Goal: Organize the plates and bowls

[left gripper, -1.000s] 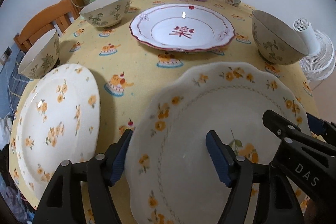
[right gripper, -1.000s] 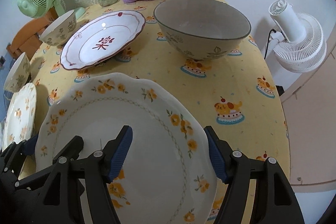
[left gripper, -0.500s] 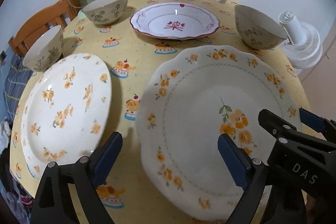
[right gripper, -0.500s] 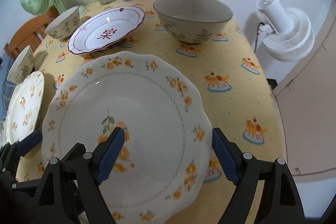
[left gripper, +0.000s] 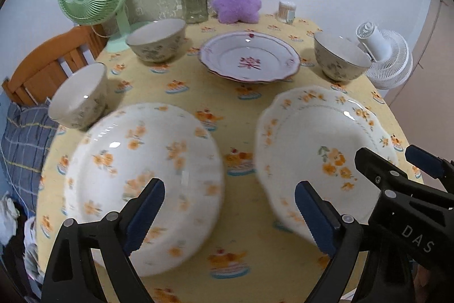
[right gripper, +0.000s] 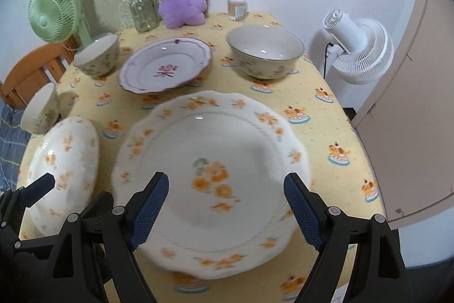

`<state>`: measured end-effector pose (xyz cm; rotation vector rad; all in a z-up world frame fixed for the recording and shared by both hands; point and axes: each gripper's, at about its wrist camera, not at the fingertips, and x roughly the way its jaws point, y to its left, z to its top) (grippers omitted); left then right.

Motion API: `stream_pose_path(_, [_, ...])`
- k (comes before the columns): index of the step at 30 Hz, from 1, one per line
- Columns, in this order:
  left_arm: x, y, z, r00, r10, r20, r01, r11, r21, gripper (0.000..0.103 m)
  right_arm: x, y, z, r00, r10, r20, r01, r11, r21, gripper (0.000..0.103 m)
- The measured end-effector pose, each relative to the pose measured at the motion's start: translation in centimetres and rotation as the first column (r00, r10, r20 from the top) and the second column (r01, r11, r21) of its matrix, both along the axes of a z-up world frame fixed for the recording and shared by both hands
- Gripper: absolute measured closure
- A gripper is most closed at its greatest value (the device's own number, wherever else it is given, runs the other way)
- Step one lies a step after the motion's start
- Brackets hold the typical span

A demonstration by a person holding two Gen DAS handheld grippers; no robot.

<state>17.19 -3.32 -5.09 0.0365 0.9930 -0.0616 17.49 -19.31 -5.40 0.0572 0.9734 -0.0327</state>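
Both grippers hang low over the near edge of the table (right gripper: 326, 115), pointing forward across the yellow cloth. The left gripper (left gripper: 229, 213) has its blue pads spread wide, nothing between them; it sits above the gap between two flowered plates, with the round flowered plate (left gripper: 142, 169) under its left finger. The right gripper (right gripper: 225, 208) is likewise spread wide and empty, hovering over the near rim of the scalloped flowered plate (right gripper: 210, 169), which lies flat on the table in front of it. Just beside that plate, to the left, lies the round one. Farther back: a red-patterned plate (right gripper: 166, 67) at center, a large bowl (right gripper: 265, 50) to its right, two smaller bowls (right gripper: 98, 56) along the left side.
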Motion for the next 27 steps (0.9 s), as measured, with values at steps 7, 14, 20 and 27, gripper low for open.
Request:
stream_pose_path(7, [-0.1, 4.8, 0.8, 1.0, -0.004, 0.029, 0.004, 1.0, -0.002, 0.009, -0.6, 5.0, 1.2, 0.999, -0.017, 0.041, 0.017, 1.0, -0.011, 0.018])
stream_pose_path(14, [-0.2, 9.3, 0.8, 0.999, -0.004, 0.038, 0.004, 1.0, -0.01, 0.009, -0.6, 9.8, 1.5, 0.999, -0.018, 0.051, 0.019, 1.0, -0.011, 0.018])
stream_pose_path(20, [0.2, 12.9, 0.4, 1.0, 0.013, 0.019, -0.013, 1.0, -0.006, 0.011, -0.3, 13.6, 1.3, 0.999, -0.014, 0.04, 0.015, 1.0, -0.008, 0.018])
stream_pose_path(27, [1.3, 15.4, -1.0, 0.998, 0.061, -0.023, -0.061, 0.998, 0.004, 0.014, 1.1, 16.7, 0.3, 1.0, 0.02, 0.007, -0.02, 1.0, 0.001, 0.018])
